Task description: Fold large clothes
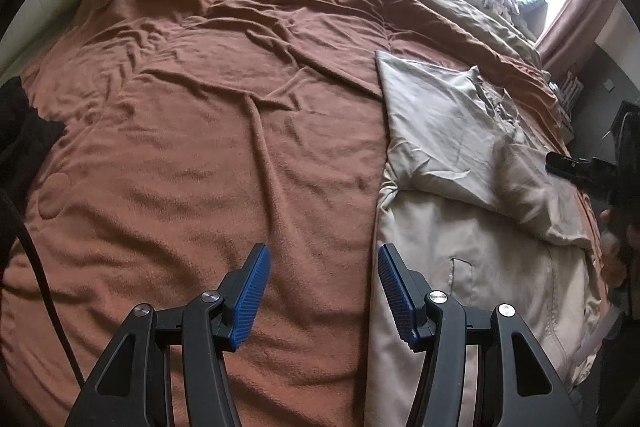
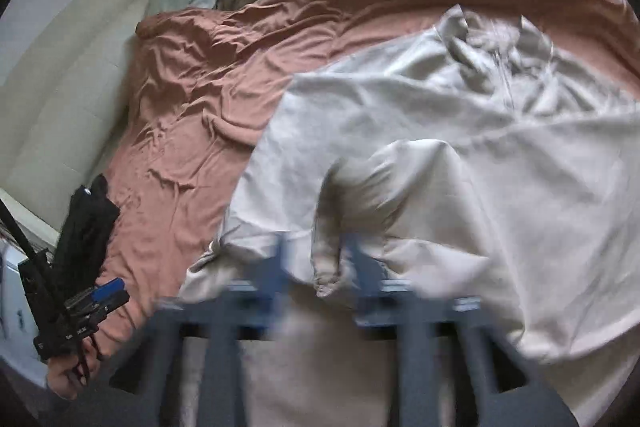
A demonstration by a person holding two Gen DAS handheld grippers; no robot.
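Both tongs are let go and hold nothing. Left gripper point(image 1: 322, 267) hangs over the brown blanket point(image 1: 200, 131), just beside the pale jacket point(image 1: 460, 211). Right gripper point(image 2: 320, 267) is blurry, with a jacket sleeve point(image 2: 332, 247) loose between its fingers. That jacket lies near the bed's right edge.

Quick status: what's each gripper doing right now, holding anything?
Left gripper: open, empty, over the brown blanket.
Right gripper: open, a fold of the beige garment between its fingers.

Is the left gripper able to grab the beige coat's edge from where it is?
Probably yes. The left gripper is open with nothing between its jaws, and the beige coat has its edge just beside the right jaw on the brown blanket, nothing blocking.
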